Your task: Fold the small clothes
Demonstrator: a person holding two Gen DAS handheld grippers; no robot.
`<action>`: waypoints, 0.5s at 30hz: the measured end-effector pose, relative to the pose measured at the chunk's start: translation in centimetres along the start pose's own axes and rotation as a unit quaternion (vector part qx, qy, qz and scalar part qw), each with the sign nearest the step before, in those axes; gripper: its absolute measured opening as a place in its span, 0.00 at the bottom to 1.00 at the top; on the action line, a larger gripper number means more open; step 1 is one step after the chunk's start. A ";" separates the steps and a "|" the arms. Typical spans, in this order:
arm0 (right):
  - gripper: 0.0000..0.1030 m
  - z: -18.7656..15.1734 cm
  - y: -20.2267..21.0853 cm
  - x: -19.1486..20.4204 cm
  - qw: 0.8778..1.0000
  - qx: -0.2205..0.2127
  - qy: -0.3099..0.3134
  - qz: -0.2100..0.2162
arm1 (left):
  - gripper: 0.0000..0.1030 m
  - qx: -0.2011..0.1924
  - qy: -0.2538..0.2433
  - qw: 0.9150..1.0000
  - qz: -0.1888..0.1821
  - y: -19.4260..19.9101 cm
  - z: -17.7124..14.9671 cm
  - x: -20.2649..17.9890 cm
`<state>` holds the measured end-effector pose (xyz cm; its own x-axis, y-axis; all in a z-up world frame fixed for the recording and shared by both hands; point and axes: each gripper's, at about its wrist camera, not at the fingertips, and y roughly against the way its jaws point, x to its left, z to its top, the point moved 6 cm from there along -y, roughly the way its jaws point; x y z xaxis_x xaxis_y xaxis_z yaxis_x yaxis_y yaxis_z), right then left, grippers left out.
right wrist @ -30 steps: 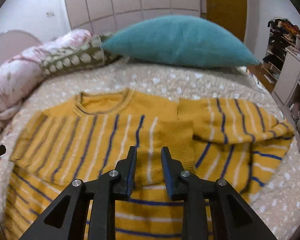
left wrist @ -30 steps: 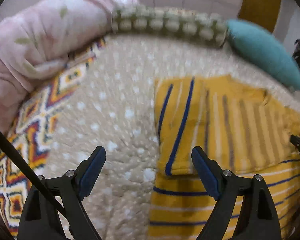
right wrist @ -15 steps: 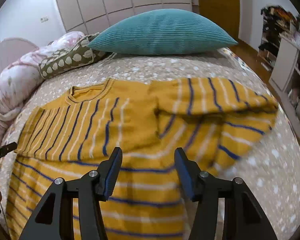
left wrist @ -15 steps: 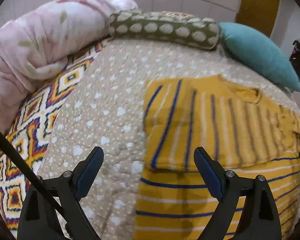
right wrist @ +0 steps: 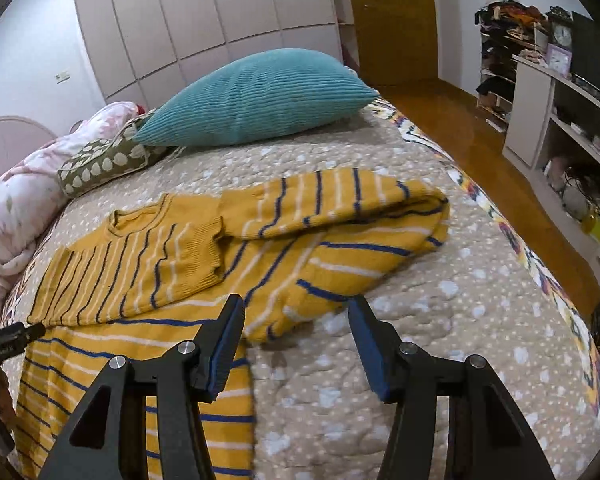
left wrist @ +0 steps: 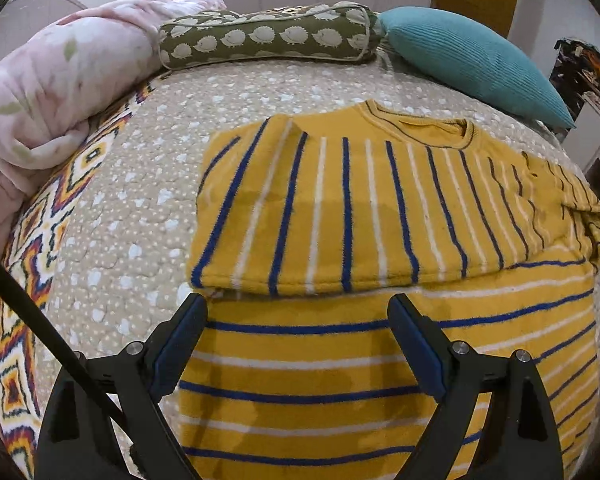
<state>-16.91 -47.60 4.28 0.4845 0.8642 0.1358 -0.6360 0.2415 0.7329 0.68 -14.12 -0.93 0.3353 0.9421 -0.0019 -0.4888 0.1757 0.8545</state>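
A mustard-yellow sweater with blue and white stripes [left wrist: 340, 216] lies flat on the bed, both sleeves folded in across the chest. In the right wrist view the sweater [right wrist: 188, 248] has its right sleeve [right wrist: 332, 208] lying loosely bunched toward the bed's right side. My left gripper [left wrist: 298, 320] is open and empty above the sweater's lower body, near its left edge. My right gripper [right wrist: 296, 320] is open and empty above the sweater's right edge and the bedspread. The left gripper's tip [right wrist: 8, 340] shows at the far left.
The beige dotted bedspread [left wrist: 140, 160] covers the bed. A pink blanket [left wrist: 44, 92], a green hedgehog bolster [left wrist: 268, 40] and a teal pillow [right wrist: 256, 96] lie at the head. White shelves [right wrist: 560, 128] and wooden floor [right wrist: 480, 152] are to the right.
My right gripper has opened, let go of the sleeve cuff and drawn back to the right. My left gripper stayed open and moved right, over the sweater's body.
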 end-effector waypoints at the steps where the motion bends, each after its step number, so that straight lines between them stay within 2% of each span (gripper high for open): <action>1: 0.57 0.0 -0.1 -0.1 1.000 0.002 -0.002 0.001 | 0.88 0.000 -0.002 1.000 0.001 0.0 0.0 -0.1; 9: 0.57 0.8 -2.7 2.4 0.999 0.018 0.003 0.034 | 0.88 0.005 0.002 1.000 0.003 -0.2 0.2 0.3; 13: 0.58 2.7 -5.4 2.1 0.998 0.017 -0.052 0.041 | 0.88 0.005 -0.009 1.000 0.005 -0.3 0.2 -0.1; 15: 0.58 3.3 -7.5 1.8 0.995 0.033 -0.085 0.048 | 0.88 0.005 -0.013 1.000 0.007 -0.3 0.2 -0.3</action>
<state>-9.30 -49.30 1.23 0.5207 0.7940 0.3138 -0.6467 0.1269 0.7521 0.87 -14.50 -1.11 0.3498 0.9366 0.0229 -0.4847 0.1600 0.8599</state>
